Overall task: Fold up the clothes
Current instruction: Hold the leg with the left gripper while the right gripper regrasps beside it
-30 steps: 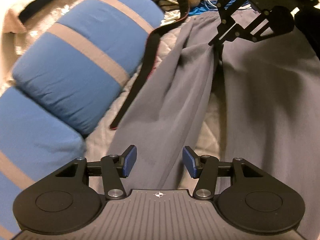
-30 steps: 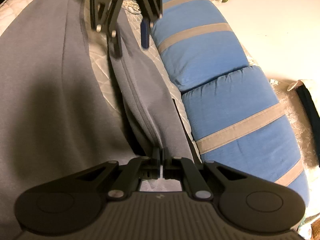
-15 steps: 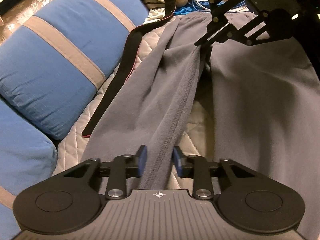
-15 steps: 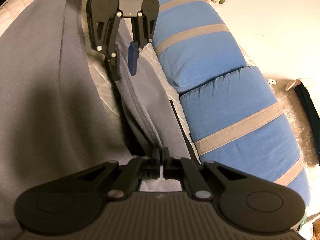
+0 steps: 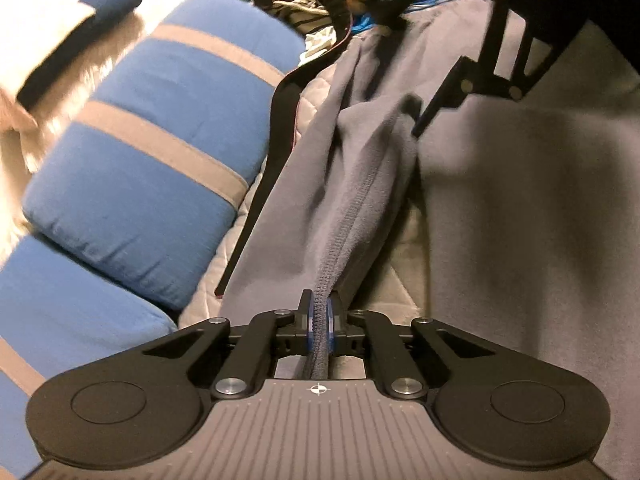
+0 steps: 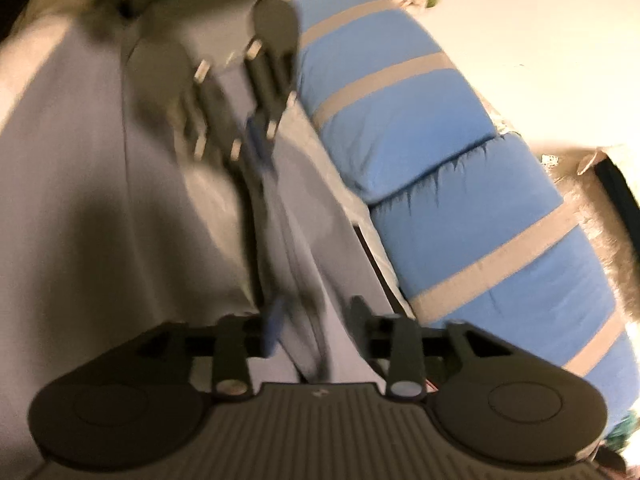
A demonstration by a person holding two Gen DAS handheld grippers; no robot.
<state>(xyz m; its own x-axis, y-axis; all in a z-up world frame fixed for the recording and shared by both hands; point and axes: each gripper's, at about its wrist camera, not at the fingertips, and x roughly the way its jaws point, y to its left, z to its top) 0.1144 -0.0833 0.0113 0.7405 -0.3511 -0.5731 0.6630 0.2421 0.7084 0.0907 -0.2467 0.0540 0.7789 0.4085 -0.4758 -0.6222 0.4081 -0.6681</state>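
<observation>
Left gripper (image 5: 319,316) has just clamped the grey trousers' (image 5: 520,200) seam; right gripper (image 6: 312,320), beside the blue pillow (image 6: 460,200), just opened, fabric loose between. Advise keeping the seam taut.

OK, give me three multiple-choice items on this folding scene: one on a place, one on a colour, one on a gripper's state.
1. Where does the black strap lie?
A. between the pillow and the grey garment
B. across the pillow's top
C. inside the right gripper

2. What colour are the bands on the blue pillow?
A. red
B. grey
C. black

3. How is the left gripper?
A. wide open above the cloth
B. shut on nothing
C. shut on the garment's seam

Answers:
1. A, it runs down the quilted surface beside the grey garment.
2. B, pale grey bands cross the blue cover.
3. C, its jaws have just closed and the blue pads pinch the ridged seam; the right gripper has just opened.
</observation>
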